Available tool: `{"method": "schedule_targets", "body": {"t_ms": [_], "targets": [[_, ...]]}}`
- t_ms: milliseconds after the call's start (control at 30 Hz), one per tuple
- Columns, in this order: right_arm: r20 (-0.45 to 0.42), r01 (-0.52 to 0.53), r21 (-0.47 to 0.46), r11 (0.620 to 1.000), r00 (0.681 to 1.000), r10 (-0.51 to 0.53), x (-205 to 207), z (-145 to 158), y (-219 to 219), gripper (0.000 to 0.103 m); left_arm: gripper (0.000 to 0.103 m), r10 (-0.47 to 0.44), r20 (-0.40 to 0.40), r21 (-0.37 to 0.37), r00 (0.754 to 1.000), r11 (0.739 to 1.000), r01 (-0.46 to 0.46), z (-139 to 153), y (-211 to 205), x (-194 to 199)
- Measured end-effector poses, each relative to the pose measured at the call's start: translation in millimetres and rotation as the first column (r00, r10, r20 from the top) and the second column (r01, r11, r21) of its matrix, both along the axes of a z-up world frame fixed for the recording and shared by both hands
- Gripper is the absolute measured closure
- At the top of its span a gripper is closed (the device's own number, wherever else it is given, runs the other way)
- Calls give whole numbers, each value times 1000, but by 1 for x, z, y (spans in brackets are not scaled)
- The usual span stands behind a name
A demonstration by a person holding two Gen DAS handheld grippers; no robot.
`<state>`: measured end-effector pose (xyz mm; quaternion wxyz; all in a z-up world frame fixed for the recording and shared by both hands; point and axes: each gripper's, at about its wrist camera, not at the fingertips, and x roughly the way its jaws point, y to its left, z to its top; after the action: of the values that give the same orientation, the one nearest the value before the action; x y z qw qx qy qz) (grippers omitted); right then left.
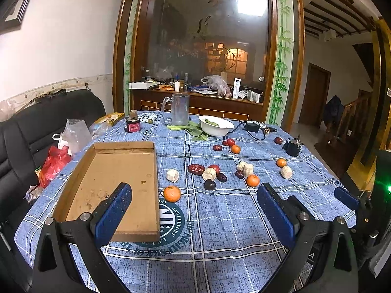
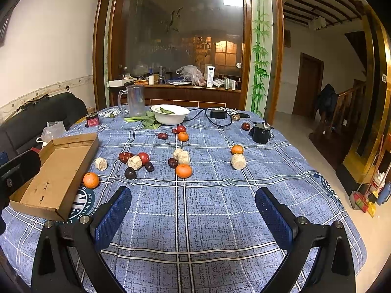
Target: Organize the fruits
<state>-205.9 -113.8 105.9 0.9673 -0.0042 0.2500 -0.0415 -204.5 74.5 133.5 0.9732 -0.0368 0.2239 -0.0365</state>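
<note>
Several fruits lie scattered on the blue plaid tablecloth (image 1: 220, 219): tangerines (image 1: 172, 193) (image 2: 183, 170), red dates (image 1: 196, 169), dark plums (image 1: 209, 184) and pale sugarcane chunks (image 1: 172, 175) (image 2: 238, 161). An empty shallow cardboard box (image 1: 114, 183) (image 2: 58, 173) sits at the left. My left gripper (image 1: 195, 207) is open above the near table, its left finger over the box. My right gripper (image 2: 193, 210) is open and empty above bare cloth. The left gripper's body (image 2: 17, 173) shows at the right view's left edge.
At the far side stand a white bowl of greens (image 1: 216, 125), a glass mug (image 1: 179, 109), a red jar (image 1: 133, 123), a black adapter with cable (image 1: 253, 126) and a small black pot (image 1: 293, 146). A black sofa with bags (image 1: 53, 161) is left.
</note>
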Motion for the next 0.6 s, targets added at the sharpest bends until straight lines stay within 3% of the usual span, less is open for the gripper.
{"method": "schedule_targets", "body": {"t_ms": [600], "targets": [[9,9,26,1000,1000,-9,1,-1,-8,1,1,-2,-17,29,1000,1000,3,0,-5,3]]}}
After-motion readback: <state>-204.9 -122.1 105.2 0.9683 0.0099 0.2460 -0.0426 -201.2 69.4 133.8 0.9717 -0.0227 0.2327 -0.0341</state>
